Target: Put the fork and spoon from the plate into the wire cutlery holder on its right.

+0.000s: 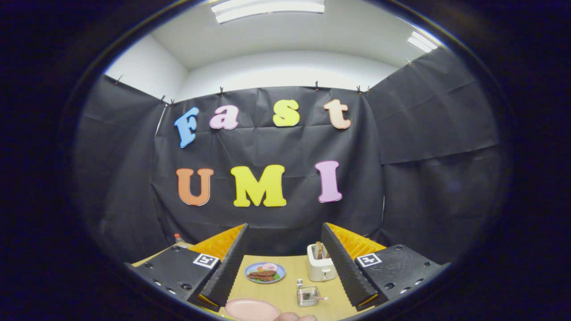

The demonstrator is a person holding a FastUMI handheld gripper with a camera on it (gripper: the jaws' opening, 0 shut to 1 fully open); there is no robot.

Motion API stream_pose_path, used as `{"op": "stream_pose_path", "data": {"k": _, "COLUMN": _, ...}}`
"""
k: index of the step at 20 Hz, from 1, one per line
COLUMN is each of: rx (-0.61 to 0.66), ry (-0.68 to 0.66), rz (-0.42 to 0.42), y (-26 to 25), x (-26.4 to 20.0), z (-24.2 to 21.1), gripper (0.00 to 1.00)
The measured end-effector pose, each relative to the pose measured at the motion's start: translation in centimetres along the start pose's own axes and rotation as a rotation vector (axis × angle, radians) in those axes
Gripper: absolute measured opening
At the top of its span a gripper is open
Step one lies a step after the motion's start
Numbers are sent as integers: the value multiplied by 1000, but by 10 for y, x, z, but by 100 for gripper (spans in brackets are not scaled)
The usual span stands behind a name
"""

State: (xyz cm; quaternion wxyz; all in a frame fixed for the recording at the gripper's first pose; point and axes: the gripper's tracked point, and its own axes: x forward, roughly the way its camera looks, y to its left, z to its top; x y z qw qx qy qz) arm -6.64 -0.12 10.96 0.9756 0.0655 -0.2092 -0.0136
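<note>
Fork and spoon cannot be picked out for certain, as the task's things are small and far down between the fingers. The pink plate (252, 309) lies nearest, and on the part of it that shows no cutlery is seen. Just to its right stands the wire cutlery holder (308, 296), upright on the table (285, 285). Something dark sits inside it, a slim pale handle (322, 298) juts from its right side, and a short upright piece (299, 282) rises at its back left corner. Whether these are the fork and the spoon cannot be told.

The gripper (284, 225) is held well above the table with its 2 fingers (227, 267) spread wide, and nothing is gripped between them. Part of a hand (295, 317) shows below, beside the plate.

The scene is judged to fit a late stage, with both pieces already dropped in, though cutlery on the hidden near part of the plate cannot be ruled out. For sound work, the plate's near rim should be brought into view before anything is judged finished. If a piece is to be carried, it is best gripped across its handle and lowered tip-down into the holder, which looks light and easily tipped. The white toaster (321, 269) and the blue plate (265, 272) of food beyond should be kept clear of the fingers.
</note>
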Motion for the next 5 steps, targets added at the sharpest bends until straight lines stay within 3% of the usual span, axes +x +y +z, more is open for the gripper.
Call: {"op": "stream_pose_path", "data": {"k": 5, "rx": -34, "ry": -38, "rz": -100, "y": -29, "x": -17, "z": 4, "gripper": 96}}
